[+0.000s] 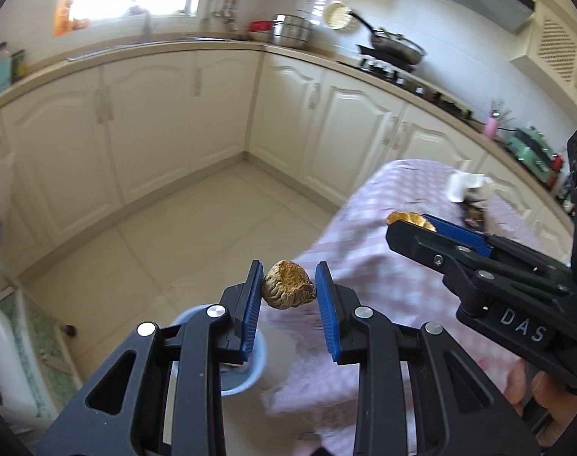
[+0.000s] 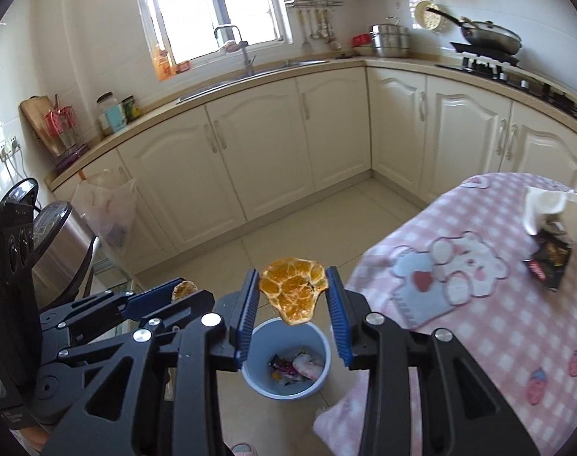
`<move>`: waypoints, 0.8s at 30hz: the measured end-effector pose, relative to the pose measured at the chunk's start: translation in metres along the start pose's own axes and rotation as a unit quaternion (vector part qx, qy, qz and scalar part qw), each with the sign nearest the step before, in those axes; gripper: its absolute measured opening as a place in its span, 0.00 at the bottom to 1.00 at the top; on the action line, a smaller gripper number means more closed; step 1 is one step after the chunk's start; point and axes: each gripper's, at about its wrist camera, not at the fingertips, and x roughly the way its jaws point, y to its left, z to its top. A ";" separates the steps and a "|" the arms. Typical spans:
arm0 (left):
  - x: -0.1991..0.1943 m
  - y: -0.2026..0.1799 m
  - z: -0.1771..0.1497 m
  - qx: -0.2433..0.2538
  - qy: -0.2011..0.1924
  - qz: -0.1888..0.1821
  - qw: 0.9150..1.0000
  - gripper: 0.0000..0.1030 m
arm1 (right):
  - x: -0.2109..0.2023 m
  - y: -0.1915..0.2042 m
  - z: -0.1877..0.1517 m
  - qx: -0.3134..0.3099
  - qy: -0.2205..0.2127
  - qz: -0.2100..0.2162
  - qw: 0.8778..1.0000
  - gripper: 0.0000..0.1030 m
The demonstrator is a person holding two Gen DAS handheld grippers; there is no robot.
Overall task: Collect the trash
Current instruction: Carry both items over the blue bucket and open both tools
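**Two peel pieces in the air, bin below**

Left wrist view: our left gripper is partly closed on a shrivelled piece of orange peel, both blue pads touching its sides. It hangs over the floor beside the draped edge of the pink checked tablecloth. The blue bin shows only as a sliver of rim behind the left finger (mostly hidden). The right gripper enters from the right with a second, flatter orange peel at its tip. Background is smeared.

Right wrist view: the right gripper is partly closed on the flat orange peel, pinched by its upper edges so most of it dangles below the pads. The bin sits on the floor directly under it in this view, wrappers already inside. On the cloth, crumpled white tissue and a black wrapper remain to be collected.

Risks, as we judge them: the flat peel is held by little contact and could slip out and land on the tiles. The left piece looks off to the side of the bin opening; released there, it would miss. The two grippers are close together and could knock each other over the narrow bin mouth.
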 end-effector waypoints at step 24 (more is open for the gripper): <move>0.044 0.060 -0.016 -0.037 0.044 0.037 0.998 0.26 | 0.085 0.035 -0.007 -0.005 0.046 0.026 0.999 0.34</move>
